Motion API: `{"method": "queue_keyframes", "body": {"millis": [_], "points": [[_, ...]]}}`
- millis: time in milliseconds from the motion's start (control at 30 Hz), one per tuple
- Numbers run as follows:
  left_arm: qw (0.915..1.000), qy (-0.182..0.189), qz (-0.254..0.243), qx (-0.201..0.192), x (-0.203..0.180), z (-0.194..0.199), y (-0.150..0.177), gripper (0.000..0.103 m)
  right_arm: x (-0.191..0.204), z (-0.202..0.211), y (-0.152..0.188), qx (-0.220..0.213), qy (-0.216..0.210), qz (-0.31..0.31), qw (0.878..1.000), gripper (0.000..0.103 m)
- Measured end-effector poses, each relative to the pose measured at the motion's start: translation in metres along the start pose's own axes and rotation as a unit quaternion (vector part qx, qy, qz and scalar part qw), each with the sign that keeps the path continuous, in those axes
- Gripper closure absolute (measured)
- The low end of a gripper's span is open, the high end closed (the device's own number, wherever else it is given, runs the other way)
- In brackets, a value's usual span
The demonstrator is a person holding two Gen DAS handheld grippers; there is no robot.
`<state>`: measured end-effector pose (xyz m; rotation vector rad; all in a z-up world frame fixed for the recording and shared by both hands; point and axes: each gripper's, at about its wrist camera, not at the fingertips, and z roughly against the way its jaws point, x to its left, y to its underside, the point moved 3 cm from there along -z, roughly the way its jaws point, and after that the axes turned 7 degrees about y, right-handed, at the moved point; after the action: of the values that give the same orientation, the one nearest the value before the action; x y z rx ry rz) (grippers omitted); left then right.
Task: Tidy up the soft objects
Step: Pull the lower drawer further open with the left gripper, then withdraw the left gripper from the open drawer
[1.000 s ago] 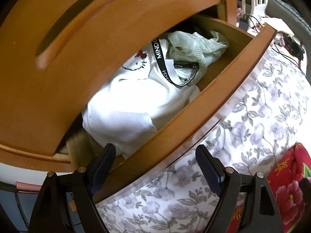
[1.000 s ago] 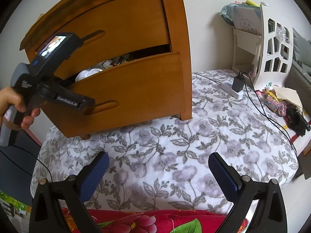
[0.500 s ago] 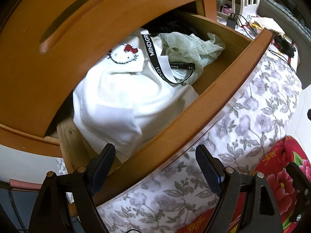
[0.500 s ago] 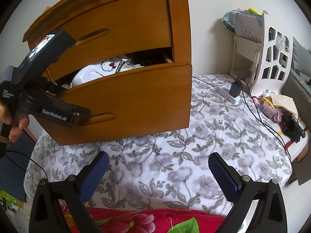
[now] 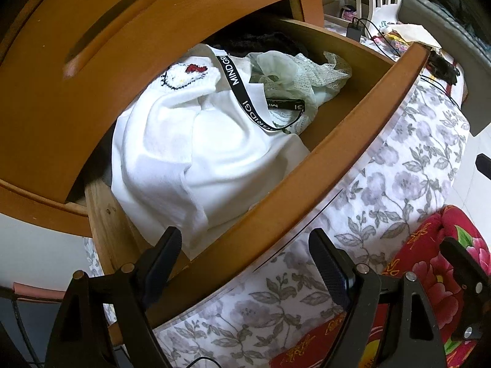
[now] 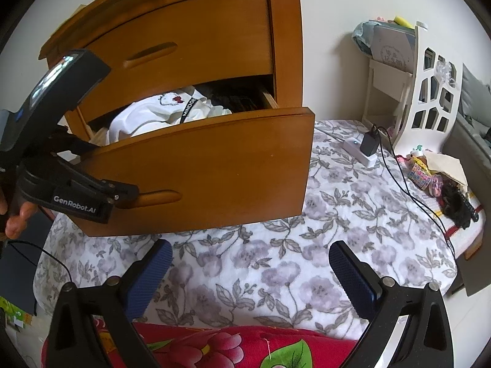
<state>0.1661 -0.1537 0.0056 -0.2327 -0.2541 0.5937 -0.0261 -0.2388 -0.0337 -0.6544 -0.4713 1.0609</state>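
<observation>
The lower drawer (image 5: pixel 337 153) of a wooden chest (image 6: pixel 190 30) stands pulled out. It holds a white garment (image 5: pixel 199 153) with a cat-face patch, a black lettered strap (image 5: pixel 242 92), pale lace fabric (image 5: pixel 294 73) and dark cloth (image 5: pixel 260 41) at the back. My left gripper (image 5: pixel 245 263) is open and straddles the drawer's front board, one finger inside and one outside. In the right wrist view its body (image 6: pixel 76 196) sits by the drawer's handle slot, held by a hand. My right gripper (image 6: pixel 248 270) hangs open over the floral bedspread (image 6: pixel 276 260), holding nothing.
A red flowered blanket (image 6: pixel 214 346) lies near the bed's front edge. A power strip with a charger (image 6: pixel 365 150) and cables runs across the bedspread. Small items and a dark cloth (image 6: pixel 457 205) lie at the right. A white cut-out shelf (image 6: pixel 429 98) stands by the wall.
The drawer has slid further out, with my left gripper still astride its front board. More of the white garment and the cat-face patch shows. My right gripper has stayed put.
</observation>
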Motion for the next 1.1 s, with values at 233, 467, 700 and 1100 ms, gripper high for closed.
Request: {"method": "queue_keyframes", "body": {"millis": [233,467,700,1100], "points": [[0.9999,0.016,-0.003,0.005,-0.001,-0.004,0.004,0.018,-0.001,0.002,0.000,0.000,0.004,0.001,1.000,0.000],[0.9998,0.017,0.003,0.002,0.009,-0.006,0.005,0.017,-0.001,0.002,0.001,-0.001,0.006,0.006,1.000,0.000],[0.9998,0.017,0.007,0.001,0.009,-0.009,0.008,0.017,0.000,0.002,0.002,0.001,0.005,0.007,1.000,0.000],[0.9988,0.007,0.000,-0.048,0.017,0.019,0.009,0.016,0.000,-0.001,0.003,0.008,0.000,0.007,1.000,0.000]]}}
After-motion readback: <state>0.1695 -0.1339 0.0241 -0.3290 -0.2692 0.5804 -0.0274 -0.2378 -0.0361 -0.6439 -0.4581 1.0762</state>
